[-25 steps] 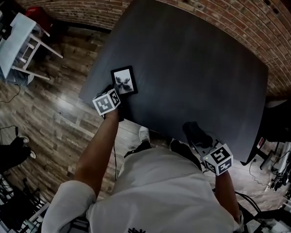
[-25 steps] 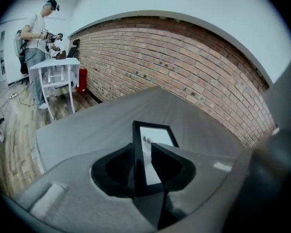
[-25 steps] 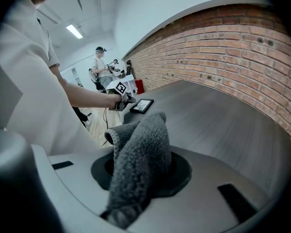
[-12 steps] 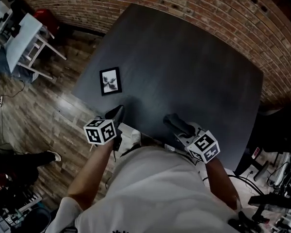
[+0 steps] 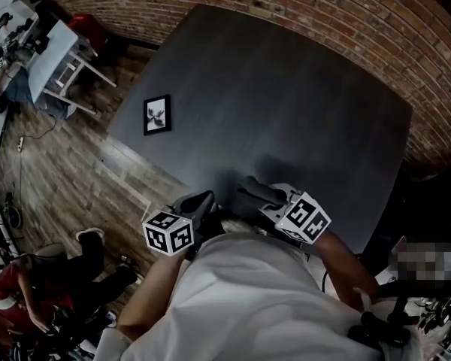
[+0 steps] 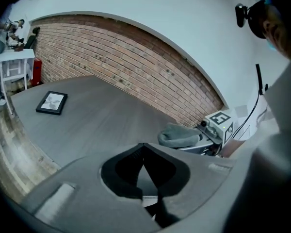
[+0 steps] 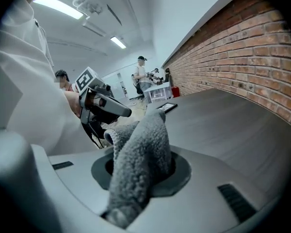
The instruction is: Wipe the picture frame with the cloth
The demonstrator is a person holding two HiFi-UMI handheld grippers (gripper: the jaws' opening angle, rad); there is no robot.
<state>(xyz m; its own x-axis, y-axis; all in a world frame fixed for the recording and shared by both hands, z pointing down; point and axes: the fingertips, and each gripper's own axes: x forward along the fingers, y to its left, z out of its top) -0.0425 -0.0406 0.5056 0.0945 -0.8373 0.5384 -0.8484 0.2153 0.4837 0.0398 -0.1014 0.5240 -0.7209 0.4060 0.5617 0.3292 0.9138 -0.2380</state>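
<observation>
Head view: left hand-held gripper and right hand-held gripper hovered at the near edge of the desk; picture frame lay flat, far ahead-left of both.
Left gripper view: jaws closed tip to tip, empty.
Right gripper view: jaws clamped grey cloth.

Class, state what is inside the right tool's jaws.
A grey cloth is clamped in the right tool, bunched and poking forward. It covers the jaws' inner faces, so those cannot be seen.

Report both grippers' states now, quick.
Left gripper: jaws shut, nothing between them.
Right gripper: jaws shut on the cloth.
</observation>
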